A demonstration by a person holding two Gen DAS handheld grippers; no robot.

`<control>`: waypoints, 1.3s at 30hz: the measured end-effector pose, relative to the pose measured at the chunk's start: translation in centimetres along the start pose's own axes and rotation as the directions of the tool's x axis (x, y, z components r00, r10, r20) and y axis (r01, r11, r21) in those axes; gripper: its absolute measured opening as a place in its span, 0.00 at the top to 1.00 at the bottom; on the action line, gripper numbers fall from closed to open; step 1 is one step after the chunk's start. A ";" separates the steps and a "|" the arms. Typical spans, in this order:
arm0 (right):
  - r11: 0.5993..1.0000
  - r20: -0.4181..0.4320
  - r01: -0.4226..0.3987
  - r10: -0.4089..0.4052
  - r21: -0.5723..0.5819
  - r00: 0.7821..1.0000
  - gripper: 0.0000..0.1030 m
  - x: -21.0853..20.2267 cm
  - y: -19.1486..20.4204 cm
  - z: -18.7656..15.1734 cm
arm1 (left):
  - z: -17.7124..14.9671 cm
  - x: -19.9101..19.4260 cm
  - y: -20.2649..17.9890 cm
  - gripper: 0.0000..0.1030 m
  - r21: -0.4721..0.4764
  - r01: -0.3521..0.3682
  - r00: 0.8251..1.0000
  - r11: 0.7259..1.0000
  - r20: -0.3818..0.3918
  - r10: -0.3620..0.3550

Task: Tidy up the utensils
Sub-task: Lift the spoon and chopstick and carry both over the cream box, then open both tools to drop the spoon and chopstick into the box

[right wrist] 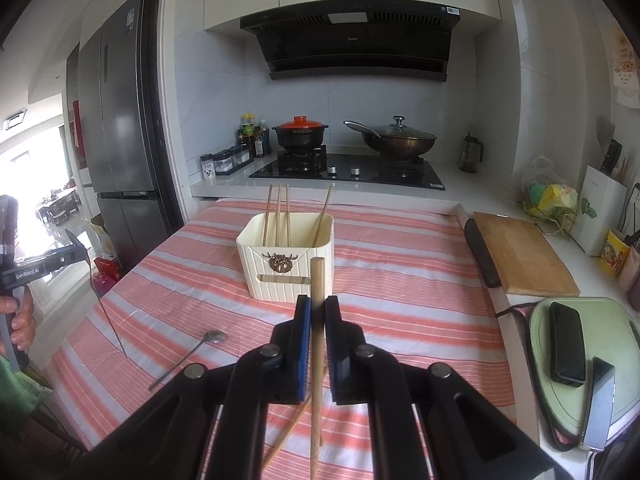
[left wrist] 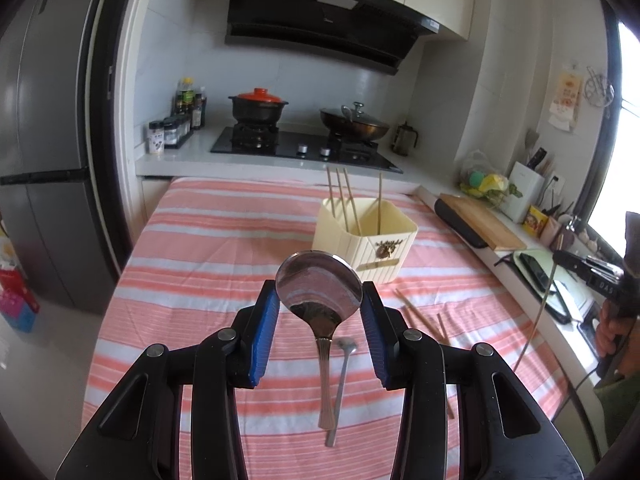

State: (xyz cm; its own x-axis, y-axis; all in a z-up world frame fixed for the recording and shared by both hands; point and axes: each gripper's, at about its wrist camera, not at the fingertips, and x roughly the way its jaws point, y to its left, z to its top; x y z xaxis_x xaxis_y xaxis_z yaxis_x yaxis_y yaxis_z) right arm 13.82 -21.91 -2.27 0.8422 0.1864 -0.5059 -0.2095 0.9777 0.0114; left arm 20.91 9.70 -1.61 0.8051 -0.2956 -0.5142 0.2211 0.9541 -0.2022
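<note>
My left gripper (left wrist: 320, 292) is shut on the bowl of a large steel spoon (left wrist: 319, 280), whose handle hangs down above the striped cloth. From the right wrist view this spoon (right wrist: 108, 312) shows edge-on at the far left. A small spoon (left wrist: 340, 380) lies on the cloth under it. My right gripper (right wrist: 318, 304) is shut on a wooden chopstick (right wrist: 318, 280), held roughly upright. Ahead of both stands a cream utensil holder (left wrist: 384, 246) (right wrist: 256, 268) with several chopsticks in it. Loose chopsticks (left wrist: 420, 316) (right wrist: 294, 424) lie on the cloth.
The striped cloth (right wrist: 400, 280) covers the table. A wooden cutting board (right wrist: 520, 256) and a green tray (right wrist: 612, 344) carrying a phone lie on the counter at right. A stove (right wrist: 348, 170) with two pots is behind; a fridge (left wrist: 44, 152) stands left.
</note>
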 end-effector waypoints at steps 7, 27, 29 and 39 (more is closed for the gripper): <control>0.999 -0.009 -0.038 0.038 0.007 0.999 0.93 2.4 -0.3 3.7 | 5.8 1.5 0.3 0.60 -0.019 0.077 0.997 0.997 -0.010 -0.077; 0.993 0.257 -0.116 0.105 0.028 0.961 0.93 18.7 -1.0 21.7 | 21.2 18.2 -3.3 0.60 -0.010 0.079 0.996 0.997 0.034 -0.078; 0.991 0.204 -0.128 0.120 0.028 0.972 0.93 22.0 -0.6 20.9 | 20.1 21.2 -3.3 0.60 -0.024 0.073 0.997 0.997 -0.025 -0.074; 0.990 -0.120 -0.137 0.140 0.036 0.983 0.84 33.8 0.5 14.4 | 14.0 31.9 -2.1 0.59 -0.085 -0.024 0.968 0.996 -0.251 0.001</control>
State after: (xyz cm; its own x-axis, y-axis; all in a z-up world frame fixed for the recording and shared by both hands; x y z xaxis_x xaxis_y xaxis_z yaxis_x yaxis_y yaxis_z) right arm 49.35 -13.72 -6.96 0.7388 0.3089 -0.5990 -0.3052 0.9458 0.1114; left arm 53.86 -1.04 -5.95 0.6417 -0.2971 -0.7071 0.1542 0.9531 -0.2605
